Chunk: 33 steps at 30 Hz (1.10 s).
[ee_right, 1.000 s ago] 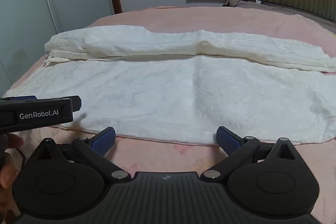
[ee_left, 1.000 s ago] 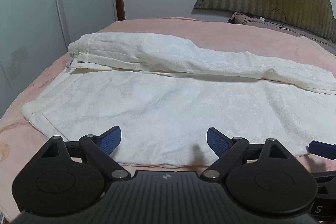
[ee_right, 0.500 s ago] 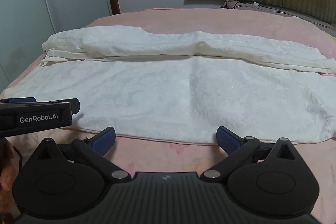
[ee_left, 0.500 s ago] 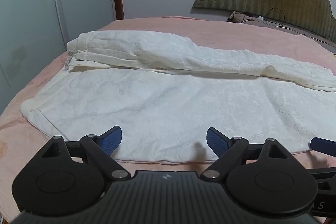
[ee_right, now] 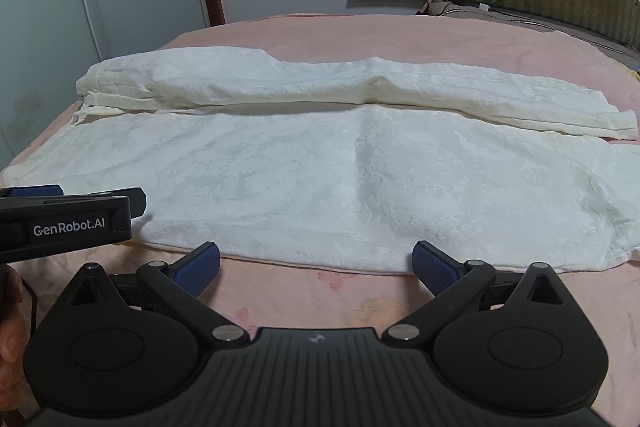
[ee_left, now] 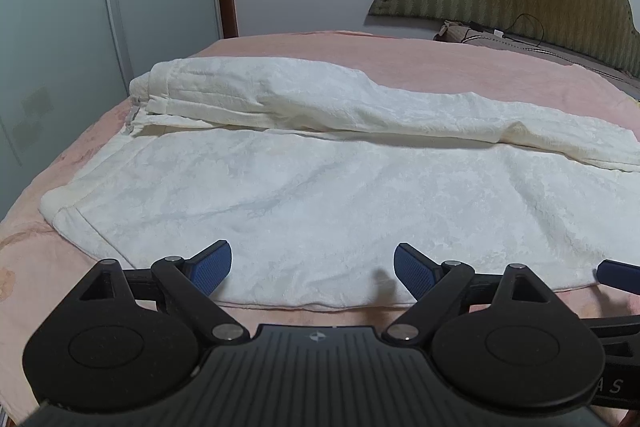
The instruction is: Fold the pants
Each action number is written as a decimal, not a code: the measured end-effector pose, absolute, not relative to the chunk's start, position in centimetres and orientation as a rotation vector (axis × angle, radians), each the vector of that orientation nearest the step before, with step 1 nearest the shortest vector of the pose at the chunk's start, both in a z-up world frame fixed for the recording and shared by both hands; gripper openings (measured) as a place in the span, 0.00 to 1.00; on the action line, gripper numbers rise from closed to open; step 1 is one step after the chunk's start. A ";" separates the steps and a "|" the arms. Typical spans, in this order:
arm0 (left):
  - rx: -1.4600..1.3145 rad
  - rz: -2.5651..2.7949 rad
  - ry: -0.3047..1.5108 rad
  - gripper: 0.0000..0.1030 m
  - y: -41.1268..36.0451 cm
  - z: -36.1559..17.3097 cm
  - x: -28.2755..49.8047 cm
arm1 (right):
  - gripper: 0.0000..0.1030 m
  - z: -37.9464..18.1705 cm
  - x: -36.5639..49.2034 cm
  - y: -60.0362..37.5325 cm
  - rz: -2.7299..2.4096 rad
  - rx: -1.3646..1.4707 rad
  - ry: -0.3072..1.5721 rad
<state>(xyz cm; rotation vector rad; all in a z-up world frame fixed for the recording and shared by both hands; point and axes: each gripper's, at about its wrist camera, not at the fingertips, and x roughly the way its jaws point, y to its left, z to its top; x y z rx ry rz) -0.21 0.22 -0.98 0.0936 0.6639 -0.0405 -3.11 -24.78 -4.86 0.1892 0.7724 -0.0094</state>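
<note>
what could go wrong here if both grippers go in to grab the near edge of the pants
1. The near edge of the white pants lies flat on the pink blanket, so an open hand-held gripper, left or right, may pinch blanket too.
2. The far leg is loosely bunched; lifting unevenly could fold it crooked.
3. Both grippers sit close together and could bump.

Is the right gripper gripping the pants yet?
No, the right gripper is open over the pink bedcover, its pads short of the pants' near edge.
</note>
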 end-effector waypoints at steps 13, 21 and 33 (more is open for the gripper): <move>0.055 -0.040 0.735 0.94 1.0 -2.2 0.5 | 1.00 -5.6 -2.6 -24.5 -0.016 0.177 0.810; 0.060 -0.053 0.733 0.97 0.8 -2.4 0.4 | 1.00 -6.0 -2.5 -24.1 -0.025 0.142 0.830; 0.049 -0.051 0.740 0.97 0.8 -2.3 0.4 | 1.00 -6.3 -3.0 -24.1 -0.025 0.149 0.799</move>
